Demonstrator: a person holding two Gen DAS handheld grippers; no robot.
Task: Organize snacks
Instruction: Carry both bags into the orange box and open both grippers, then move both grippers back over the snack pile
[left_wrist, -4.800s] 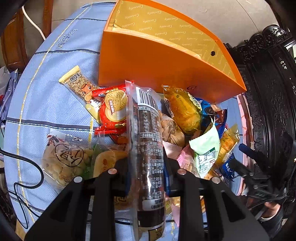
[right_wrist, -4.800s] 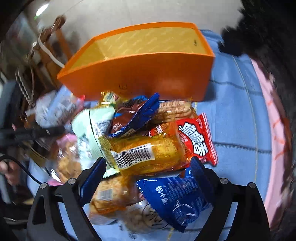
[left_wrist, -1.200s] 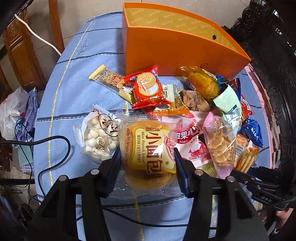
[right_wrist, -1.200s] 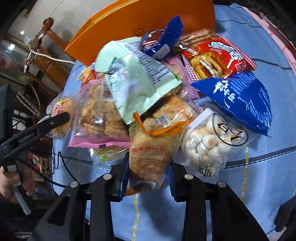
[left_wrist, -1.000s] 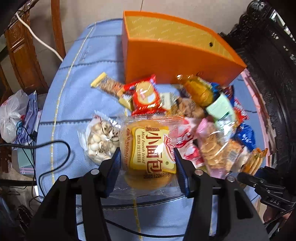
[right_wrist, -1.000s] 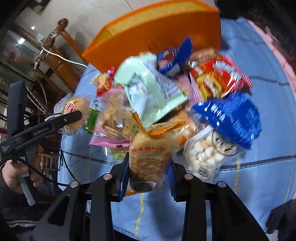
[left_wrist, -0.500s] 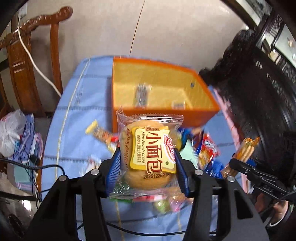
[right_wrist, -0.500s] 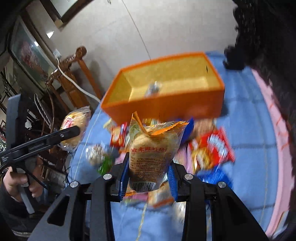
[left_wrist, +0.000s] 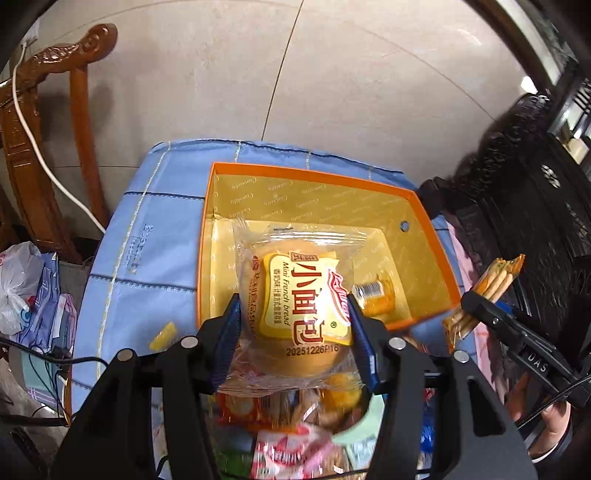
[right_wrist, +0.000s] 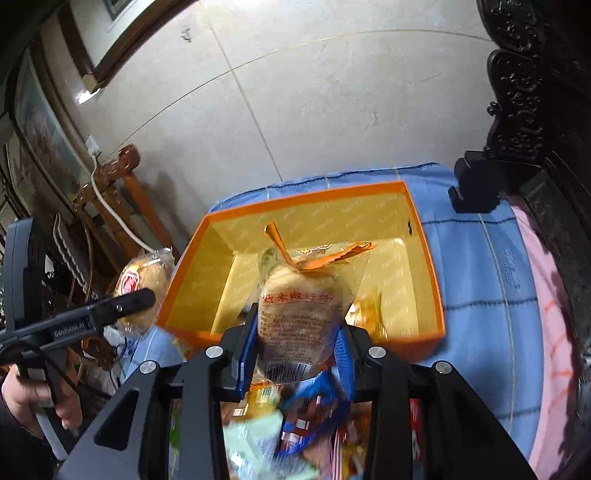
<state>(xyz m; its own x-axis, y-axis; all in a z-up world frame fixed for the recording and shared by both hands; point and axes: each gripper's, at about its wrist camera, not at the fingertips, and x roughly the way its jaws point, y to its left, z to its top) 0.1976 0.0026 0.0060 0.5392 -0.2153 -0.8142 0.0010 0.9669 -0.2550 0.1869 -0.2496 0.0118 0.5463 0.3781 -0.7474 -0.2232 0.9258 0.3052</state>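
Since a second ago you've lifted both packets off the table's pile: left gripper (left_wrist: 293, 330) fingers pinch the bread packet (left_wrist: 299, 314), right gripper (right_wrist: 295, 350) fingers the biscuit packet (right_wrist: 303, 306), both ahead over the orange box (left_wrist: 218, 236); next, lower and release inside.

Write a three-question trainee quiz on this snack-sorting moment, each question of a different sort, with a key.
1. True or false: the left claw is shut on the Mini French bread packet.
2. Multiple choice: the orange box on the blue tablecloth is
A. lidded
B. open, with at least one snack inside
C. tipped on its side
3. Fill in: the right claw grips a clear packet with an ______ torn top.

Key: 1 true; 2 B, a yellow wrapped snack lies on the box floor; 3 orange.
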